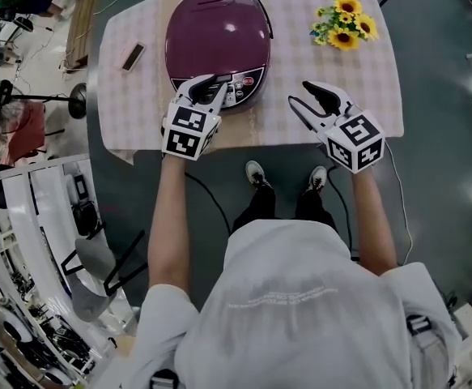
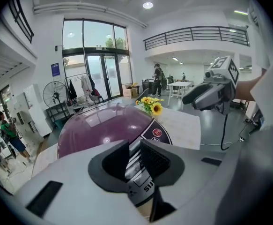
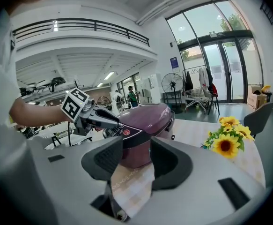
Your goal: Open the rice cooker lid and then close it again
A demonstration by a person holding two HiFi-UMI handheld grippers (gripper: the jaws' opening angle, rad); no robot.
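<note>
**Left gripper at the cooker's front latch, lid still down**

The rice cooker (image 1: 217, 43) stands at the far middle of the worktop (image 1: 300, 51) on a checked cloth, with its lid (image 2: 103, 128) shut flat. The left gripper (image 1: 216, 85) rests its tips at the control panel (image 1: 245, 82) on the cooker's near edge. Its jaws stand narrowly apart, with a silver strip of the panel showing in the gap. They seem to clamp nothing, though contact with the latch is hard to judge from here.

The step in hand looks to be freeing the lid. That calls for a straight press on the release at the front lip. The tips should then stay clear so the lid can swing up and back without striking them.

The cooker is a rounded, glossy plum colour, and its dark front panel carries a red button and small keys.

To the cooker's right, the right gripper (image 1: 300, 92) hovers released over bare cloth, holding nothing. A bunch of sunflowers (image 1: 345, 23) sits at the far right corner.
</note>
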